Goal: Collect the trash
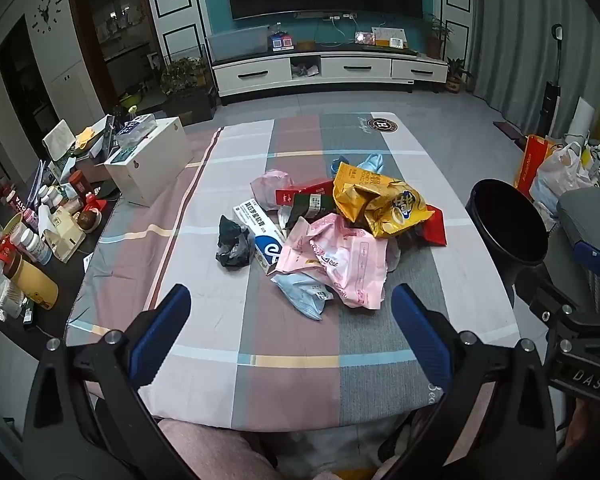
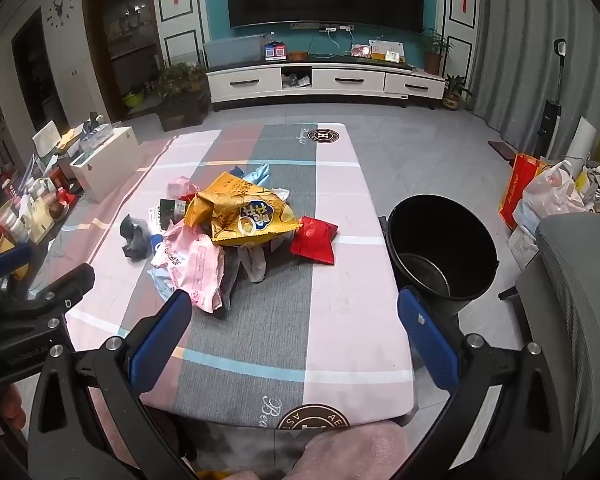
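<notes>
A heap of trash lies mid-table on the checked cloth (image 1: 220,320): a yellow snack bag (image 1: 384,200) (image 2: 240,212), a pink wrapper (image 1: 348,264) (image 2: 192,264), a red packet (image 2: 314,240), a white and blue box (image 1: 260,232), a crumpled black bag (image 1: 232,242) (image 2: 134,236) and a pale blue wrapper (image 1: 304,292). A black bin (image 2: 440,248) (image 1: 508,224) stands off the table's right edge. My left gripper (image 1: 292,320) is open near the front edge, short of the heap. My right gripper (image 2: 296,328) is open too, with nothing between its fingers.
Bottles, cups and a white box (image 1: 152,168) crowd a dark side table at left. A grey chair (image 2: 572,300) stands right of the bin, with shopping bags (image 2: 548,196) behind it. A TV cabinet (image 1: 328,72) lines the far wall. A pink sleeve (image 2: 352,452) shows below.
</notes>
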